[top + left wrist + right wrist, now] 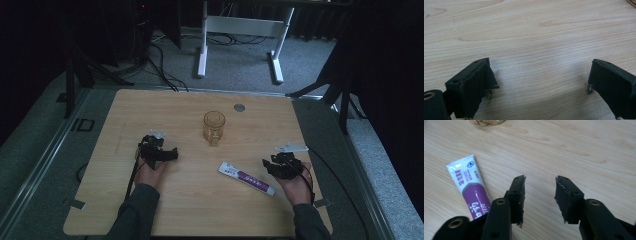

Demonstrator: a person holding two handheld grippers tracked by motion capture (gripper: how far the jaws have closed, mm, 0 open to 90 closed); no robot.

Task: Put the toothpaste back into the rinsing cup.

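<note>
The toothpaste tube (247,178) lies flat on the wooden table (150,210), slanting from its white crimped end, which points back toward the amber glass (214,127), to its cap end, which points at the near edge. The glass stands upright beyond the tube, apart from it, near the middle of the table. Just beside the tube's cap half, on the side away from the table's middle, the right gripper (276,166) rests low in the person's hand, its jaws parted a moderate way with nothing between them; from its own view the tube (469,187) sits off to the side of the jaws, not between them. The left gripper (161,150) is well apart from the tube, on the far side of the glass's line, jaws spread wide over bare wood (536,37). The step in hand looks to be picking up the tube with the right gripper. To do it well, I'd swing that gripper across so its jaws straddle the tube's width near the firmer cap half, come down close to the tabletop, and close gently, since a soft tube squashes or slips if pinched at the flat crimped end.
</note>
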